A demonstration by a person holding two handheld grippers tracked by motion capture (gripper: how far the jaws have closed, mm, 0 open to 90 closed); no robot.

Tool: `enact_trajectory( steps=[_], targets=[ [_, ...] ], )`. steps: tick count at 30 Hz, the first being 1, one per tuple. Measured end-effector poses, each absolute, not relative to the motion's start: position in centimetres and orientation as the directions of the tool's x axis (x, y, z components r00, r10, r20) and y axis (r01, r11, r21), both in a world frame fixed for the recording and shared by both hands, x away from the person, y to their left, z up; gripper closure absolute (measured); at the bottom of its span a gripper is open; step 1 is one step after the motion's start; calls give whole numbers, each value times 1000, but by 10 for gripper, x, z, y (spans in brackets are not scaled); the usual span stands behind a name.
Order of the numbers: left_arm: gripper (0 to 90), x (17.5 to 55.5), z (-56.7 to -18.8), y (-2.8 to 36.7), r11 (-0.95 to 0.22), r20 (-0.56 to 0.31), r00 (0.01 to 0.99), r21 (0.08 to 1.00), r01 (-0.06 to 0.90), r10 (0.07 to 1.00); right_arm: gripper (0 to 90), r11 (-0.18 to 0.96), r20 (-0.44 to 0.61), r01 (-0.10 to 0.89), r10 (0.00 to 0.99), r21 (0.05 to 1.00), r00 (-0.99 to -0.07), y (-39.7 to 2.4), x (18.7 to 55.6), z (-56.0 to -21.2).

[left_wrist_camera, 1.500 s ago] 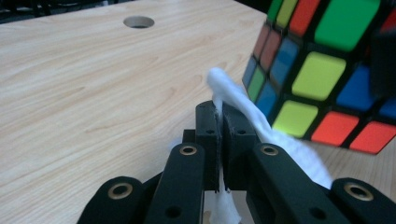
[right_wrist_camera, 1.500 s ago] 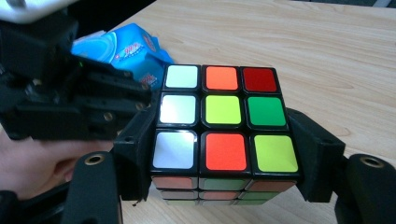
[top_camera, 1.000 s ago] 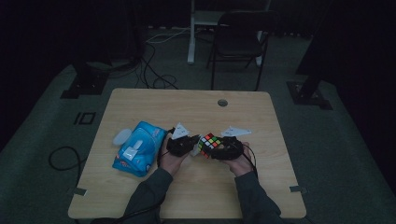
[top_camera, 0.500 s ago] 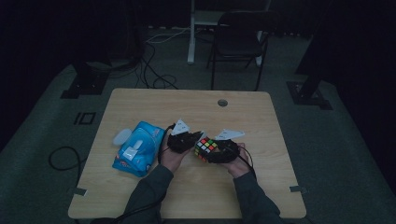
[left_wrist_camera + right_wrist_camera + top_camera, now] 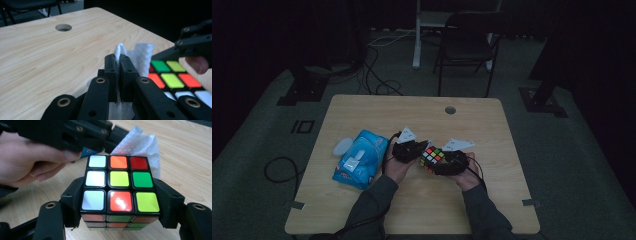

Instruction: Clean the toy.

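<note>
Two grippers meet over the table (image 5: 362,210). The right gripper (image 5: 120,202) has its jaws clamped on either side of a puzzle cube (image 5: 119,187), mixed colours facing up. The left gripper (image 5: 119,65) has its jaws pinched tight on a white tissue (image 5: 140,56), touching the cube's far edge. A blue tissue pack (image 5: 361,158) lies well beyond the left hand (image 5: 397,167).

1. We see a light wooden table (image 5: 377,107) in the middle of the frame, standing on a dark floor (image 5: 257,125).
2. We find a round cable hole (image 5: 450,110) near its upper edge.
3. We see a blue wipes pack (image 5: 358,159) lying at centre left, with a pale lid-like piece (image 5: 343,147) touching its left side.
</note>
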State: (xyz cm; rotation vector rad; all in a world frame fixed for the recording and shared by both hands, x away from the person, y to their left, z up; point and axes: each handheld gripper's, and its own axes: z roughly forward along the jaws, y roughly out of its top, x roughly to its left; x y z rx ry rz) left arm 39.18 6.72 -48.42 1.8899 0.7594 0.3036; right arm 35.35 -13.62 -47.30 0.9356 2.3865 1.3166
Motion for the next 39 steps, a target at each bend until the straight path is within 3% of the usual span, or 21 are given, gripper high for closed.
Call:
enact_trajectory(
  steps=[13, 39],
  targets=[
    [874, 390, -500, 70, -299, -147, 772, 864, 404, 618, 341, 359, 85, 403, 648, 842, -757, -143, 354, -468],
    [874, 383, -465, 70, -257, -148, 811, 903, 343, 566, 341, 388, 80, 409, 637, 826, -766, -140, 356, -477]
  ],
)
